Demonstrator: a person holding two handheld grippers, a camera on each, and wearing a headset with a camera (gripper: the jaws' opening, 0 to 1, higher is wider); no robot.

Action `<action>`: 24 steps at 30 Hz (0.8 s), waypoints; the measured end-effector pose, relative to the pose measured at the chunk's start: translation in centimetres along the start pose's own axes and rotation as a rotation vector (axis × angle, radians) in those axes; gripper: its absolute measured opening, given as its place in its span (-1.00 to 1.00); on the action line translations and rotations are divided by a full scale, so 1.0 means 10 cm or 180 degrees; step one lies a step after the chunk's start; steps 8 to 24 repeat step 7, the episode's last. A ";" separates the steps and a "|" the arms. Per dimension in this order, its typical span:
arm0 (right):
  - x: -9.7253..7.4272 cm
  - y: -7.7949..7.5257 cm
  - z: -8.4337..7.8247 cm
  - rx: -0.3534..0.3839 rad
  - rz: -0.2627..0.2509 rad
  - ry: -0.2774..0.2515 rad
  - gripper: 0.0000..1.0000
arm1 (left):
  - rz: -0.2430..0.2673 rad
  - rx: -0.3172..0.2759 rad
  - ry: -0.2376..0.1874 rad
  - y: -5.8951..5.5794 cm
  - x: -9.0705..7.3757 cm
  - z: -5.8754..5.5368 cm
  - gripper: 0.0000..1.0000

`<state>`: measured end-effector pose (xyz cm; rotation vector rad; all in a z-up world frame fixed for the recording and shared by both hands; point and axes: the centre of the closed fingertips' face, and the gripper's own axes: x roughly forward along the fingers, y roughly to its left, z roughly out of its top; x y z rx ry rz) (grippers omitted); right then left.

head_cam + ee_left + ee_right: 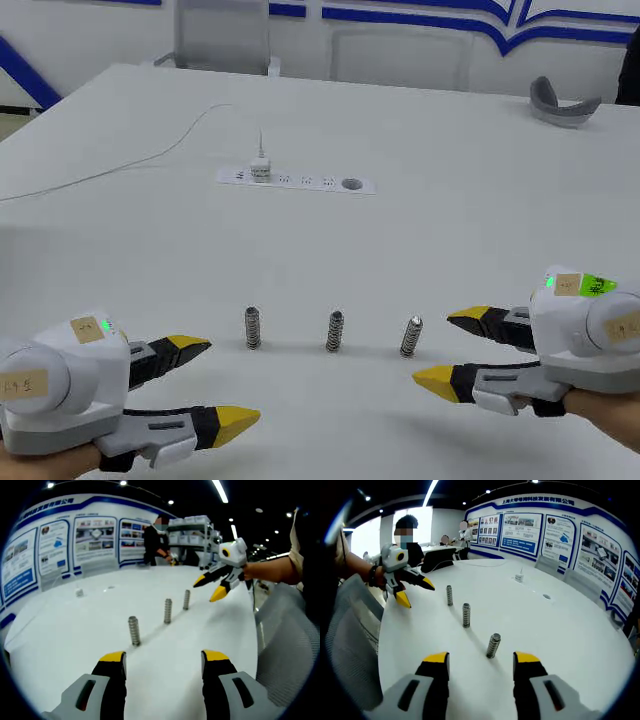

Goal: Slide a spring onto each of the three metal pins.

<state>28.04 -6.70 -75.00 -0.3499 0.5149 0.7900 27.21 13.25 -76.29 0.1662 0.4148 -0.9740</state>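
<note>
All three springs look to be in place: the left spring (253, 328), the middle spring (335, 331) and the right spring (411, 337) stand in a row at 6 o'clock from the centre of the head view. Each is a coil rising from the white table (450, 230), with the pins hidden inside the coils (how far down each coil has slid I cannot tell). The left and middle springs stand upright. The right spring leans toward 1 o'clock, so I judge that at most it needs straightening or pressing home. The left gripper (230, 380) hovers at 7 o'clock, jaws spread and empty, near the left spring but apart from it. The right gripper (435, 348) hovers at 4 o'clock, jaws likewise parted with nothing between them, just beside the leaning spring without touching it. Toward 12 o'clock the table lies bare as far as the power strip (297, 181), whose plug (260, 168) and cable (120, 165) trail off toward 9 o'clock, well apart from the row. A grey curved object (560, 105) sits at 2 o'clock near the far edge. In the left gripper view the near table edge runs close by the row, with a grey mesh surface (285, 645) beyond it.
</note>
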 end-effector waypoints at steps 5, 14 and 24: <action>-0.02 0.01 -0.07 0.0025 -0.0001 0.0014 0.06 | 0.0001 -0.0008 0.0003 -0.01 0.00 -0.01 0.24; -0.03 0.01 -0.07 0.0037 -0.0009 0.0000 0.07 | -0.0001 -0.0013 0.0003 -0.01 0.01 -0.01 0.24; -0.03 0.01 -0.07 0.0037 -0.0009 0.0000 0.07 | -0.0001 -0.0013 0.0003 -0.01 0.01 -0.01 0.24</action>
